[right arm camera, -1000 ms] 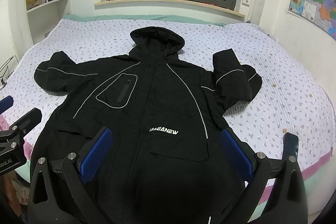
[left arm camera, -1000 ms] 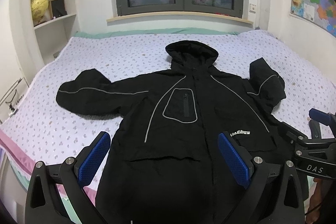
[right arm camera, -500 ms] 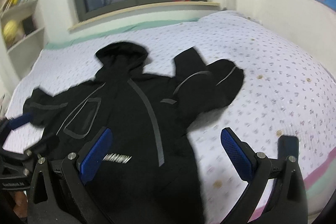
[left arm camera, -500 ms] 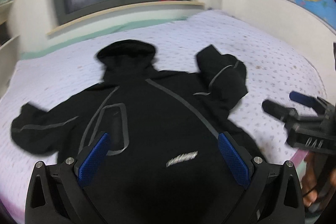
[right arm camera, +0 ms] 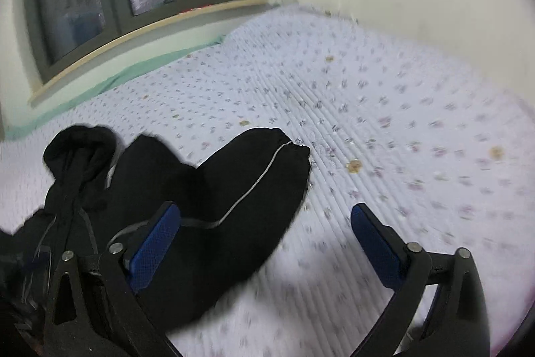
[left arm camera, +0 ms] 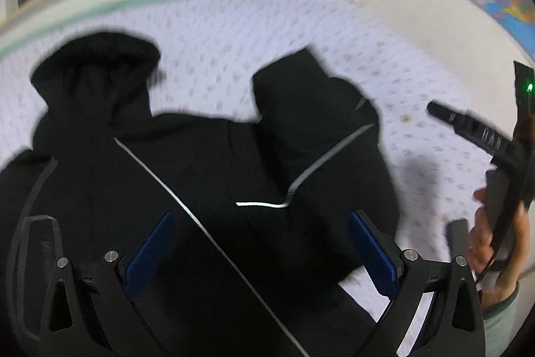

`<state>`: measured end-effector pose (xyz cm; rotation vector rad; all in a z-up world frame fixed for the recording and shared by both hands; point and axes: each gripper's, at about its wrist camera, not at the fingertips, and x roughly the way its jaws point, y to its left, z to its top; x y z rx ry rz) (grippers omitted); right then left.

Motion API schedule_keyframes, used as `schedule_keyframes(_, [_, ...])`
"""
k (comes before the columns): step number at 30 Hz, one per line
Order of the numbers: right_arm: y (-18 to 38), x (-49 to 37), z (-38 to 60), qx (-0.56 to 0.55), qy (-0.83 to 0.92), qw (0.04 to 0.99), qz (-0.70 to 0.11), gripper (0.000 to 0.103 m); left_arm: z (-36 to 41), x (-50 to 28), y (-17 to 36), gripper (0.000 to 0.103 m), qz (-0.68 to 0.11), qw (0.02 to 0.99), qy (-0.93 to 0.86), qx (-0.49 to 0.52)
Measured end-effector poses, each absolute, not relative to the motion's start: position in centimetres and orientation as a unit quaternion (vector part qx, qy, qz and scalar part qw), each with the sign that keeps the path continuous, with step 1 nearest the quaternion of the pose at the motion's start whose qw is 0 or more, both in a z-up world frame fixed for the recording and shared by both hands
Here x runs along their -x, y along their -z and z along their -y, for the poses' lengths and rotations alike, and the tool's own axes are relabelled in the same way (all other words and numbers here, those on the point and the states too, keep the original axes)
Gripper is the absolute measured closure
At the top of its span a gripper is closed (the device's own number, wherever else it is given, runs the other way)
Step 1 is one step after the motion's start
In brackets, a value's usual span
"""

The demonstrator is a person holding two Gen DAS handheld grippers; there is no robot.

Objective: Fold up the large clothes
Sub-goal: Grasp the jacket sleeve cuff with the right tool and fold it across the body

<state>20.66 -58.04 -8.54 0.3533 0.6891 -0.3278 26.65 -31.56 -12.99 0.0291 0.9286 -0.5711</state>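
Over the white flowery bed [left arm camera: 234, 32], our left tongs [left arm camera: 260, 251] gape wide and hold nothing; the big black hooded jacket [left arm camera: 200, 176] lies flat below. Beside the jacket's bunched sleeve [right arm camera: 240, 186], our right tongs [right arm camera: 264, 246] gape wide too. We think folding hasn't started; next we should pinch that sleeve.

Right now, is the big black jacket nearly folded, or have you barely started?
Barely started. Done: the jacket lies spread on the bed, hood at the top. In hand: nothing; both the left claw and right claw are open, the right one near the sleeve. Left: every fold, sleeves first, then the body.
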Motion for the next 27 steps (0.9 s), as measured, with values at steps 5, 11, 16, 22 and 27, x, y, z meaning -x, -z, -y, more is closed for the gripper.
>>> schedule_keyframes(5, [13.3,-25.4,60.8,-0.187,0.162,0.905,-0.346,0.007,33.1,-28.8,19.2,0.002,-0.467,0.841,0.273,-0.012])
schedule_keyframes(11, [17.0,-28.8,62.9,-0.211,0.190,0.892,-0.352,0.007,32.6,-28.8,21.7,0.002,-0.461,0.845,0.273,0.008])
schedule_keyframes(16, [19.6,-30.0,63.8,-0.238,0.200,0.883,-0.351,0.003,33.2,-27.9,22.2,0.002,-0.439,0.861,0.258,-0.019])
schedule_keyframes(22, [20.2,-32.2,59.7,-0.139,0.151,0.900,-0.384,0.058,33.2,-27.2,22.1,0.001,-0.433,0.865,0.252,-0.030])
schedule_keyframes(27, [17.6,-29.6,59.7,-0.151,0.133,0.909,-0.366,0.081,33.4,-27.9,22.5,0.001,-0.440,0.863,0.248,-0.032])
